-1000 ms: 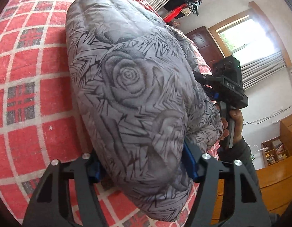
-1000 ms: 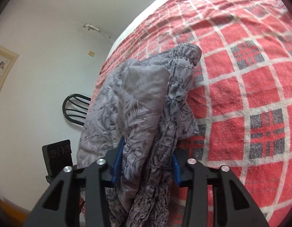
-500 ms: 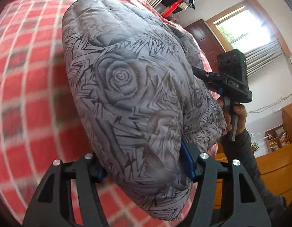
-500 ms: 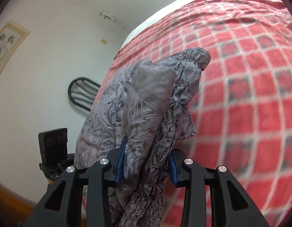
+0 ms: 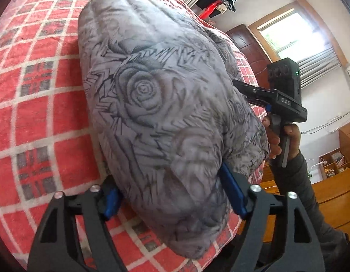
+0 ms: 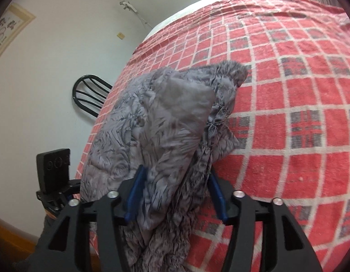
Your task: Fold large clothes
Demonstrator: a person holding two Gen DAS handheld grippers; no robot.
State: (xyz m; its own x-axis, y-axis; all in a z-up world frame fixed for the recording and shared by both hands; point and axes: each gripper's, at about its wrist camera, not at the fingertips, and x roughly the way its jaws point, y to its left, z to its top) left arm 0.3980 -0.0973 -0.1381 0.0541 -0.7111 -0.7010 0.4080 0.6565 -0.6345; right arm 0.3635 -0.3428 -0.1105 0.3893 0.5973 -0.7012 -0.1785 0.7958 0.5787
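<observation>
The grey rose-print padded garment lies bunched on the bed's red checked blanket. The left tongs, angled downward, are spreading with the fabric still between their blue pads. Further right, a hand grips the right tongs, likewise tilted down and opening around a gathered edge.

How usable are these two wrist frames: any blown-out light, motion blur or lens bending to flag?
Left wrist view: the window is blown out to white, the plaid bedspread is slightly smeared, yet the rose print on the grey padded garment stays readable. Right wrist view: even light with no glare, fabric edges a little soft. Both views: strong fisheye bending of the plaid lines and dark corners.
</observation>
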